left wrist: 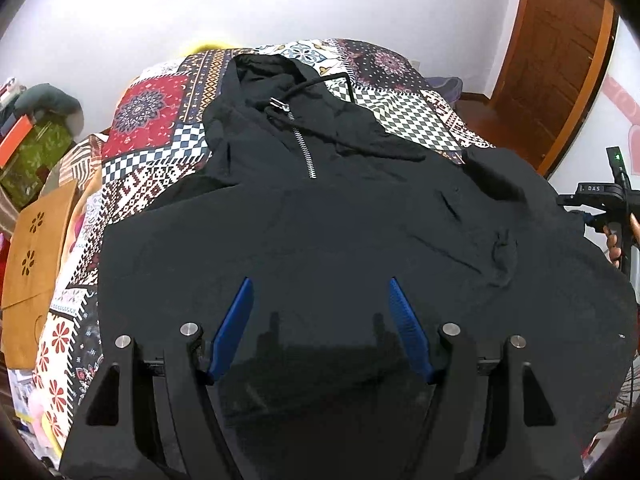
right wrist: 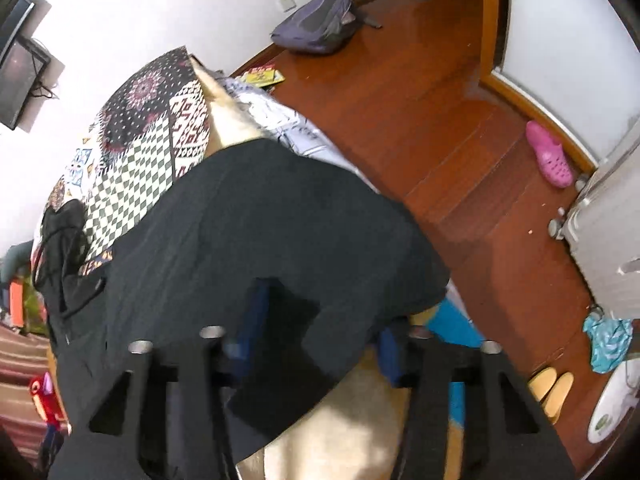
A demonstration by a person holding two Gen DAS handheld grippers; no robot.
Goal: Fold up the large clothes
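A black zip hoodie [left wrist: 320, 208] lies spread on the patterned bedspread [left wrist: 152, 120], hood toward the far wall. My left gripper [left wrist: 320, 284] hovers over the hoodie's lower body, its blue fingers [left wrist: 236, 320] wide apart with nothing pinched. In the right wrist view, the hoodie's right side [right wrist: 248, 220] hangs over the bed's edge. My right gripper [right wrist: 320, 316] is at the garment's hem, where black cloth lies over and between its blurred blue fingers [right wrist: 252, 320]. The cloth hides the tips, so I cannot tell if the pads press. The right gripper's body [left wrist: 608, 196] and a hand show at the left wrist view's right edge.
Wooden floor [right wrist: 440, 120] runs along the bed's right side, with a grey backpack [right wrist: 320, 24], a pink clog [right wrist: 548, 152] and a silver suitcase [right wrist: 608, 232]. A brown door [left wrist: 560, 60] stands at the back right. Clutter and a tan bag [left wrist: 36, 240] sit left of the bed.
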